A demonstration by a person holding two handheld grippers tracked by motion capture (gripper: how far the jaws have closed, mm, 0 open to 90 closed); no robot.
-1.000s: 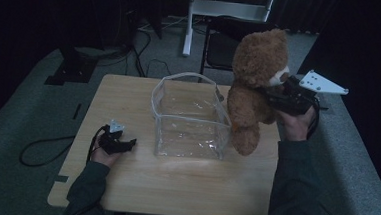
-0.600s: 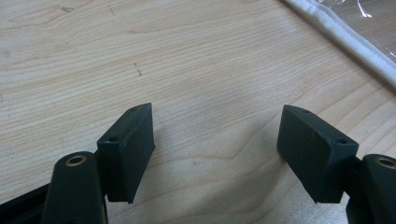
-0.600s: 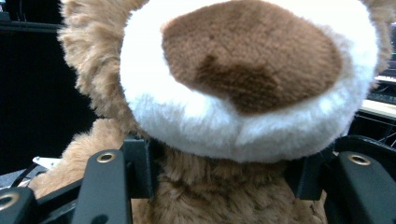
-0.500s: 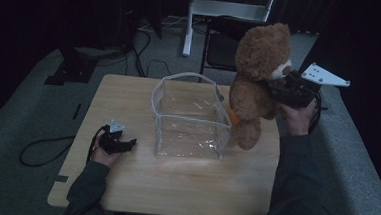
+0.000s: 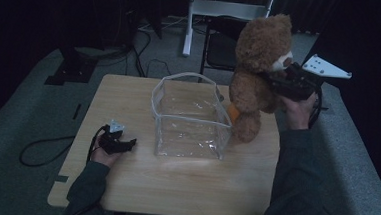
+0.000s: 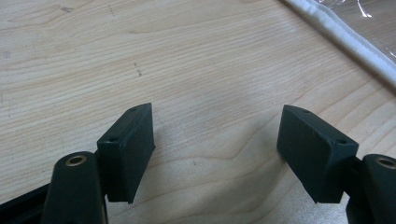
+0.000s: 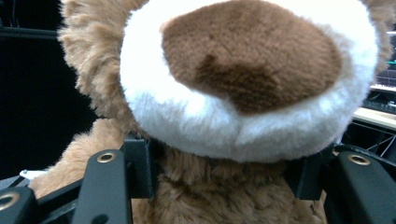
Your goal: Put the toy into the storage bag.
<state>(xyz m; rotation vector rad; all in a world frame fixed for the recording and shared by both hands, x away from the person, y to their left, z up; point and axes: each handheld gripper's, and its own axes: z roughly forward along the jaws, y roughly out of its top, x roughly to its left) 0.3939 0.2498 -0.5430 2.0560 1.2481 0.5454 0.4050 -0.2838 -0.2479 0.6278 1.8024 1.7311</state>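
One plush teddy bear (image 5: 257, 66) clamped at neck by right gripper (image 5: 280, 80), body hanging below fingers, muzzle resting just above them, feet near table (image 5: 173, 186). Step: carrying bear toward clear bin (image 5: 190, 117) just beside it. Next move likely calls for lift over rim, then lowering inside before release. Left gripper (image 6: 215, 154) rests on table, fingers wide, nothing between; bin's white edge lies beyond them.

Dim room, grey carpet (image 5: 23, 102), black chair (image 5: 222, 44), floor cables (image 5: 40, 151)
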